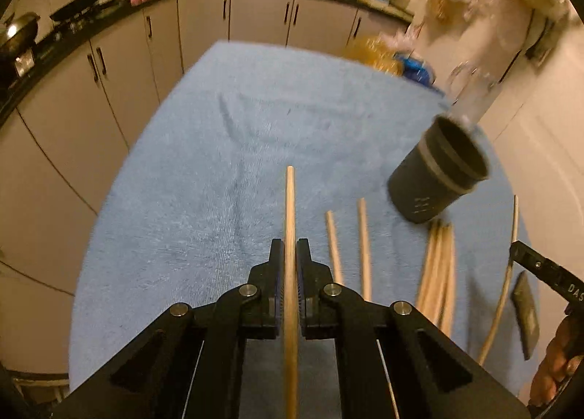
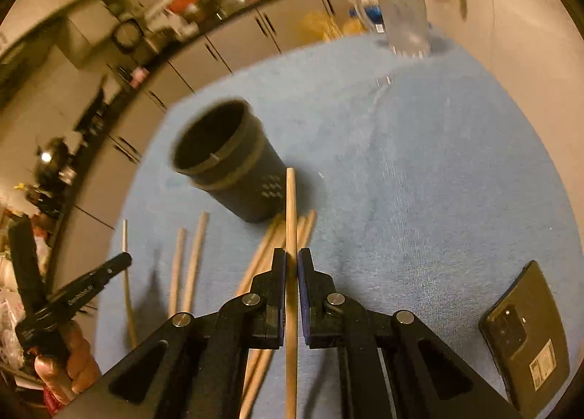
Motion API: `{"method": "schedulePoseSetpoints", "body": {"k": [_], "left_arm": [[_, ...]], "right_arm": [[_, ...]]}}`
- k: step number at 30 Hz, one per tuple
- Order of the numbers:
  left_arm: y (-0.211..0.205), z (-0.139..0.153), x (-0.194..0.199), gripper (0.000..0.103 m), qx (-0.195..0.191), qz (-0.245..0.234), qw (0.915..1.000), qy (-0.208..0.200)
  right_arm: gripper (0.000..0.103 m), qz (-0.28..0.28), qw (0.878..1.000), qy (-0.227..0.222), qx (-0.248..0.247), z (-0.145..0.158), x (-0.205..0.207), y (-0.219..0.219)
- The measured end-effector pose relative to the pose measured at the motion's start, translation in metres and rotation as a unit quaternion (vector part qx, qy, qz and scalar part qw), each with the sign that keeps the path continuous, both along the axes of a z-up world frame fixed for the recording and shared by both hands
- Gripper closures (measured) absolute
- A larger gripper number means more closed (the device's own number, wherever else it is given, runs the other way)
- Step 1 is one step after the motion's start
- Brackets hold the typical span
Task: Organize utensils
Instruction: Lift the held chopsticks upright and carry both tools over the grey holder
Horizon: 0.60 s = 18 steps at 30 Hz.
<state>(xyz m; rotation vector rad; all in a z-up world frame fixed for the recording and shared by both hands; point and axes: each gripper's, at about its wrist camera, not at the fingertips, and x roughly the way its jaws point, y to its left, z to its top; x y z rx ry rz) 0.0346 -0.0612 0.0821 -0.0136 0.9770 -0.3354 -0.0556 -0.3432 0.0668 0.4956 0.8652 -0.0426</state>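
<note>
Left wrist view: a wooden chopstick [image 1: 290, 207] is clamped between the closed jaws of the left hand-held gripper [image 1: 291, 247], its tip reaching ahead over the blue-covered worktop [image 1: 182, 170]. In the right wrist view, the right hand-held gripper [image 2: 291, 254] is likewise shut on another chopstick [image 2: 291, 207]. The sticks are judged light, stiff and smooth, best pinched near mid-length to limit swinging. The dark holder cup [image 2: 226, 159] stands ahead and left of the right hand-held gripper; loose chopsticks [image 2: 189, 262] lie just beside it.
</note>
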Motion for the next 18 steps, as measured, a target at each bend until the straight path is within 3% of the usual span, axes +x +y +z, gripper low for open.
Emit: {"method": "schedulePoseSetpoints", "body": {"k": [9, 18], "left_arm": [[0.004, 0.056, -0.047, 0.097, -0.028, -0.015, 0.9974, -0.064], [-0.001, 0.096, -0.069, 0.097, -0.029, -0.025, 0.9935, -0.107]], "right_arm": [[0.096, 0.012, 0.994, -0.108, -0.033, 0.041, -0.047, 0.015], [0.096, 0.013, 0.987, -0.156, -0.037, 0.061, -0.072, 0.015]]}}
